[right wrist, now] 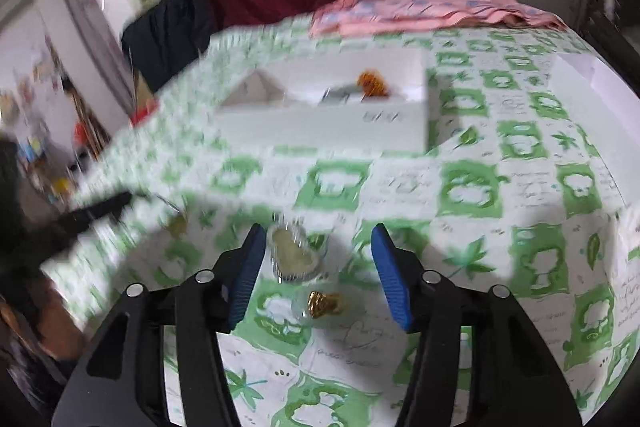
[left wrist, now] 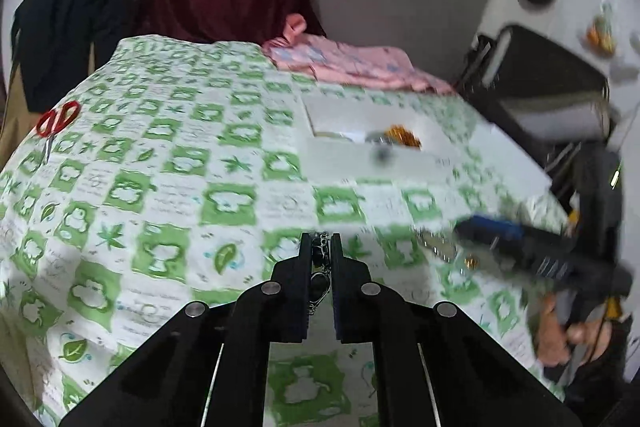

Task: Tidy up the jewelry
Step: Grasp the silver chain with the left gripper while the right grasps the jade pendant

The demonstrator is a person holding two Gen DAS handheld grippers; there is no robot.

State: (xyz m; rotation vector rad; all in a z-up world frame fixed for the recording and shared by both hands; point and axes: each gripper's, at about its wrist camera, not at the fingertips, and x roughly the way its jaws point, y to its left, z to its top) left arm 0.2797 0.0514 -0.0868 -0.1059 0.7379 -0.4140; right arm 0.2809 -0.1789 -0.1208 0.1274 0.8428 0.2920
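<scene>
In the left wrist view, a dark chain point(left wrist: 320, 259) is pinched between the pressed-together fingers of the left gripper point(left wrist: 320, 247); gold pieces are already seen in the white box point(left wrist: 360, 155).

In the right wrist view, the right gripper point(right wrist: 320, 259) is spread over a heart pendant point(right wrist: 291, 254) and gold ring point(right wrist: 325, 303), both left on the tablecloth point(right wrist: 472, 187)

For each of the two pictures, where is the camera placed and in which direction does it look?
Left wrist view: sits on the left claw, looking forward over the green-patterned cloth toward the white box; the claw is shut on a dark chain piece, and the other claw and a hand show at right.
Right wrist view: sits on the right claw, open above a heart-shaped pendant and a gold piece, facing the white box.
Shared: cloth, box, pink fabric.
</scene>
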